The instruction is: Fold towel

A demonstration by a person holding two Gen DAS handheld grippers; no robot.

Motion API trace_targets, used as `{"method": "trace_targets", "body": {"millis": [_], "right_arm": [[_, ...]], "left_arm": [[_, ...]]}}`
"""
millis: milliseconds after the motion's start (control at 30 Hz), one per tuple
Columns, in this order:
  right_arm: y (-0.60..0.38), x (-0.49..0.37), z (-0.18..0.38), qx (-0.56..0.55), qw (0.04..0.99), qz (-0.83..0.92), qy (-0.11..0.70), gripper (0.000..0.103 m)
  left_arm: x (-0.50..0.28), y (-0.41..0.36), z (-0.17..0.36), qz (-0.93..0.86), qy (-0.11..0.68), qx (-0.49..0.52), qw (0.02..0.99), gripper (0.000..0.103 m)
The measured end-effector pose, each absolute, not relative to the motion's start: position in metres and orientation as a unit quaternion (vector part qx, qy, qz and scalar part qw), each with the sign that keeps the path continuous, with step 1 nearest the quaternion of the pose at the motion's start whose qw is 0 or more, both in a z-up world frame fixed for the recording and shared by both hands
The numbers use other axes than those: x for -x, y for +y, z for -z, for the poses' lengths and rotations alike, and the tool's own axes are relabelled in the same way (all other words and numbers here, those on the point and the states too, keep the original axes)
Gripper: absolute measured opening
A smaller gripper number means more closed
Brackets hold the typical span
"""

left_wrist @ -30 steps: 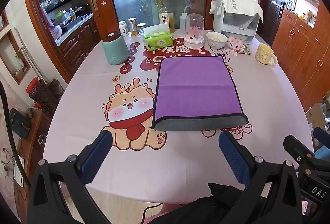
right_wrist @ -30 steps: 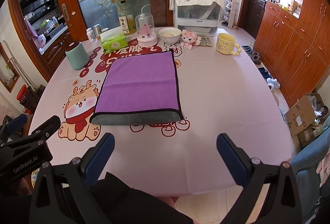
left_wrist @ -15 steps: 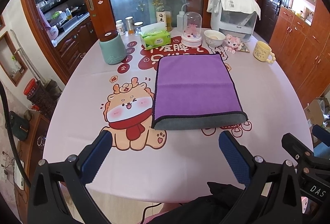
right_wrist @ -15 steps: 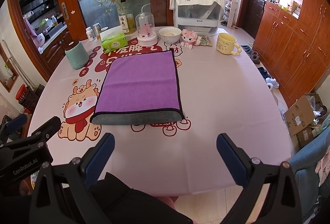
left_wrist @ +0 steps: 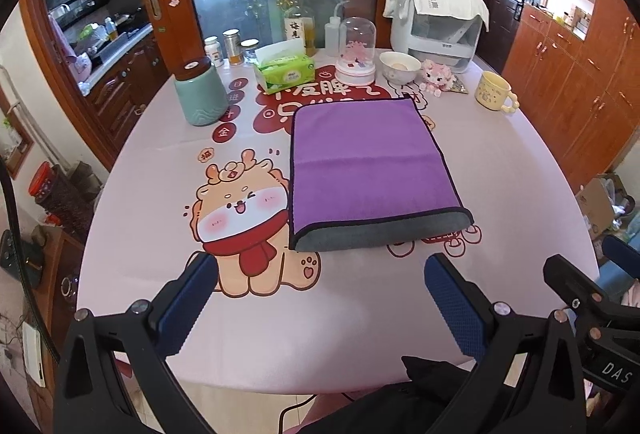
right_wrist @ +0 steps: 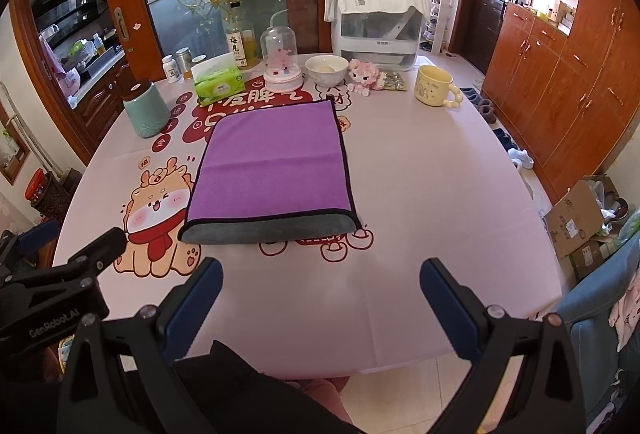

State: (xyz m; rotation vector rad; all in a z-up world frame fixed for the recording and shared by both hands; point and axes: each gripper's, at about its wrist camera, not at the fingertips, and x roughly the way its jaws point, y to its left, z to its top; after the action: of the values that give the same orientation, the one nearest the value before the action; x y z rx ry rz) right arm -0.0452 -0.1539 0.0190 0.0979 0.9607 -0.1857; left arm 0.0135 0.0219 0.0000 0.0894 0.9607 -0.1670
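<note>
A purple towel (left_wrist: 366,166) with a grey underside lies folded flat on the pink printed tablecloth, its grey fold edge nearest me; it also shows in the right wrist view (right_wrist: 272,170). My left gripper (left_wrist: 320,298) is open and empty, held above the table's near edge, short of the towel. My right gripper (right_wrist: 320,294) is open and empty, also back at the near edge. Each gripper's black body shows at the side of the other's view.
Behind the towel stand a teal canister (left_wrist: 199,94), a green tissue pack (left_wrist: 285,72), a glass dome (left_wrist: 356,54), a white bowl (left_wrist: 400,66), a pink plush toy (left_wrist: 438,76), a yellow mug (left_wrist: 494,96) and a white appliance (left_wrist: 438,26). Wooden cabinets (right_wrist: 560,74) line the right.
Both grippers stay open and nearly still. The left view has shifted slightly; the towel has not moved.
</note>
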Motion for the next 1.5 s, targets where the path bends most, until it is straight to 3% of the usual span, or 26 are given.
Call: {"method": "trace_targets", "body": {"millis": [500, 900, 1267, 1500], "right_arm": [[-0.125, 0.03, -0.007, -0.073, 0.877, 0.074, 0.469, 0.094], [-0.143, 0.007, 0.015, -0.027, 0.883, 0.064, 0.464, 0.089], [-0.171, -0.021, 0.058, 0.028, 0.879, 0.007, 0.477, 0.084], [-0.194, -0.042, 0.091, 0.024, 0.868, -0.025, 0.495, 0.076]], "left_arm": [[-0.057, 0.051, 0.03, 0.14, 0.528, -0.026, 0.837, 0.103], [-0.089, 0.055, 0.058, 0.182, 0.548, -0.043, 0.815, 0.102], [-0.119, 0.048, 0.1, 0.174, 0.578, -0.046, 0.796, 0.098], [-0.139, 0.044, 0.123, 0.166, 0.584, -0.039, 0.794, 0.094]]}}
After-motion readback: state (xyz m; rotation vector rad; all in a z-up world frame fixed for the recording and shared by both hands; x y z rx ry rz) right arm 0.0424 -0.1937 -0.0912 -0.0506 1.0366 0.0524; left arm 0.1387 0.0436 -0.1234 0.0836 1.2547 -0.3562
